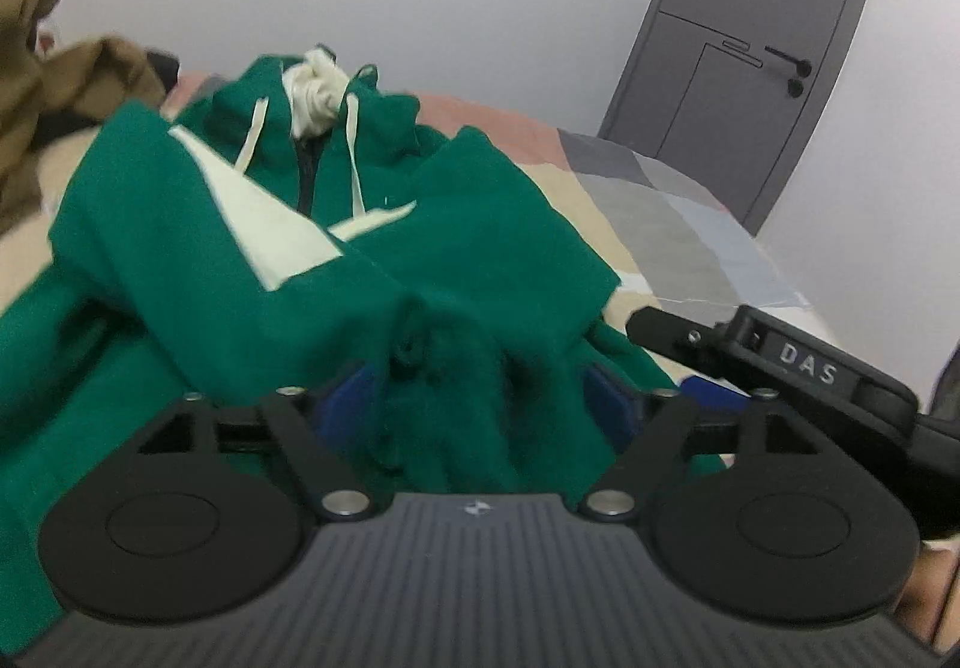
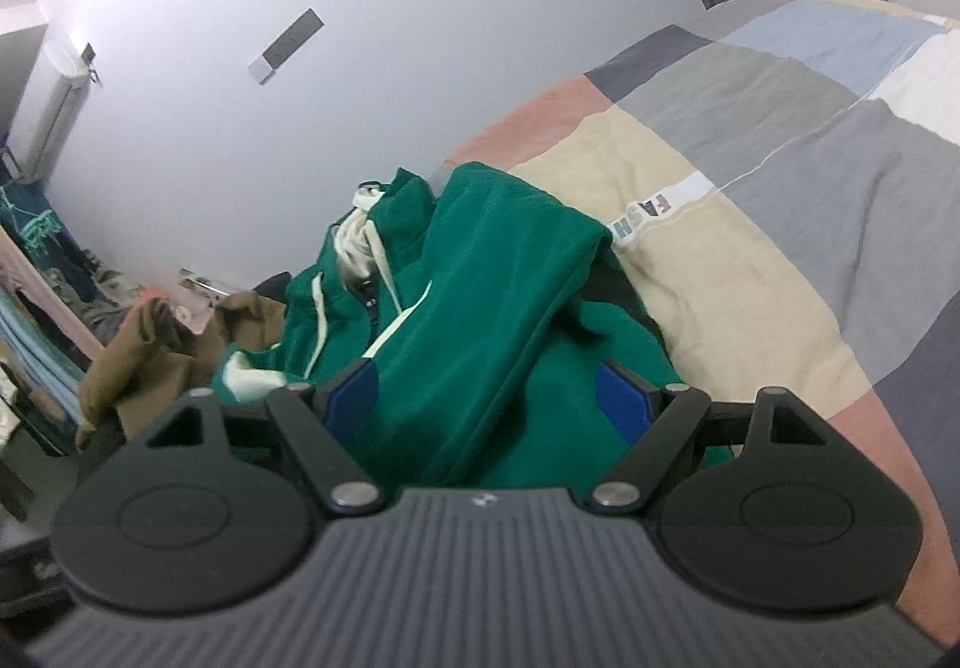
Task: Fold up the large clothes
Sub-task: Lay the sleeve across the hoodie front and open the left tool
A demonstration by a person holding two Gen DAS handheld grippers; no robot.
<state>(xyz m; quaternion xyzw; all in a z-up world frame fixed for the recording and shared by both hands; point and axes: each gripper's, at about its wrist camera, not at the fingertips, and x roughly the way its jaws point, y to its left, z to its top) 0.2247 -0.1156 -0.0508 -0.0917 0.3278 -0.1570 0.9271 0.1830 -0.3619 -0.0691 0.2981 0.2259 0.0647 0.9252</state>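
Note:
A green hoodie point(image 1: 198, 254) with cream panels and drawstrings lies on the bed, both sleeves folded across its front; it also shows in the right wrist view point(image 2: 480, 296). My left gripper point(image 1: 480, 398) is open, its blue pads point(image 1: 351, 404) wide apart on either side of bunched green fabric at the hoodie's near edge. My right gripper point(image 2: 489, 398) is open too, its blue pads point(image 2: 624, 398) standing either side of the folded sleeve and hem. The right gripper's black body point(image 1: 804, 368) shows at the right of the left wrist view.
The bed has a patchwork cover point(image 2: 780, 176) of beige, grey, pink and blue. A brown garment point(image 1: 66, 86) lies beyond the hoodie to the left, also in the right wrist view point(image 2: 156, 350). A grey door point(image 1: 756, 38) stands behind the bed.

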